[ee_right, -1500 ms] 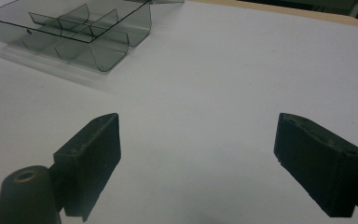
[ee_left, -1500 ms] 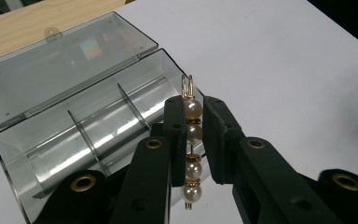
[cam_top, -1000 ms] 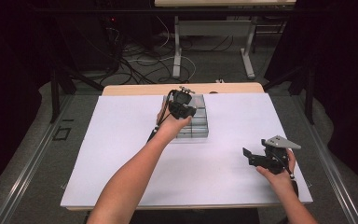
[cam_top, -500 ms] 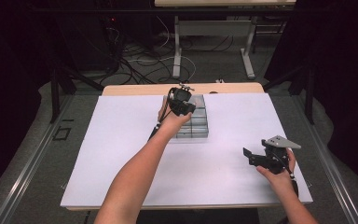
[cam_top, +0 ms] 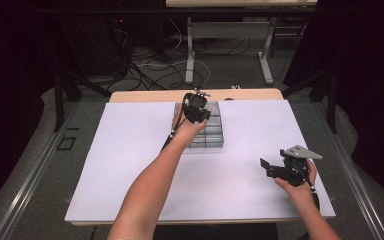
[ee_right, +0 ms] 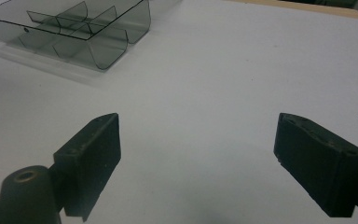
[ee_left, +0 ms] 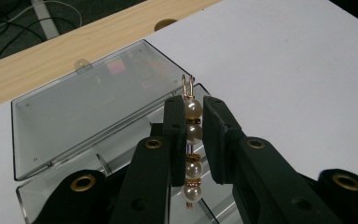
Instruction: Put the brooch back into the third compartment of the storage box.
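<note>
Left hand-held gripper [ee_left: 189,135], jaws clamped on a pearl-bead strand [ee_left: 192,140] held upright above the open clear compartment box [ee_left: 70,116] near the tabletop's [cam_top: 130,165] far edge. Right hand-held gripper [ee_right: 196,163], jaws wide apart, hovers over bare white surface near the right edge, well apart from the box.

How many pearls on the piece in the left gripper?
4 visible on the beaded pin, stacked in a line: two between the left gripper jaws, two below them. Others may be hidden lower down.
</note>
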`<state>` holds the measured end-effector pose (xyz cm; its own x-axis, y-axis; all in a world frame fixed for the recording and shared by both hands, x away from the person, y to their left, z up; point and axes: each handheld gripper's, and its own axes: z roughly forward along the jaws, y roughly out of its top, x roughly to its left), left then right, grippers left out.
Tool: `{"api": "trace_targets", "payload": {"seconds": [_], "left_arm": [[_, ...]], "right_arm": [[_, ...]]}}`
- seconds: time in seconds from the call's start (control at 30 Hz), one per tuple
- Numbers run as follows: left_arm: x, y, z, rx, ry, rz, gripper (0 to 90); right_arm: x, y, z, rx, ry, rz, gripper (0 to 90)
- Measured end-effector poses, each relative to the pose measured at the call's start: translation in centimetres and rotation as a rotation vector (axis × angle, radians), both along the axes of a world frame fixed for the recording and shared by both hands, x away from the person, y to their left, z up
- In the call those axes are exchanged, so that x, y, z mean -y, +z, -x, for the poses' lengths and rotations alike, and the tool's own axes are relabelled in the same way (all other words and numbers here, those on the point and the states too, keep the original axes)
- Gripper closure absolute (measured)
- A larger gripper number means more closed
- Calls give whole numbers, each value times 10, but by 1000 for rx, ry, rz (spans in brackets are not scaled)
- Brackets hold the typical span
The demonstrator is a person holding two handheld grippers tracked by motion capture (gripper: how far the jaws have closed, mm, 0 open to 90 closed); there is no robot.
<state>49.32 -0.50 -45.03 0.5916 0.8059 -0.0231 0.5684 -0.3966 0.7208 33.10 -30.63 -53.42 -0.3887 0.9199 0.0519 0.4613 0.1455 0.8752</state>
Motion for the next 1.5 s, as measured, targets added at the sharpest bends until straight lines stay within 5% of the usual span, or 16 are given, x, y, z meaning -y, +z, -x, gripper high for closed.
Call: {"api": "trace_targets", "payload": {"seconds": [0.57, 1.5], "left_arm": [[15, -6, -8, 31, 6, -18, 801], [20, -26, -21, 2, 4, -25, 802]], "right_arm": [[0, 0, 0, -5, 2, -1, 144], [0, -1, -1, -7, 5, -10, 144]]}}
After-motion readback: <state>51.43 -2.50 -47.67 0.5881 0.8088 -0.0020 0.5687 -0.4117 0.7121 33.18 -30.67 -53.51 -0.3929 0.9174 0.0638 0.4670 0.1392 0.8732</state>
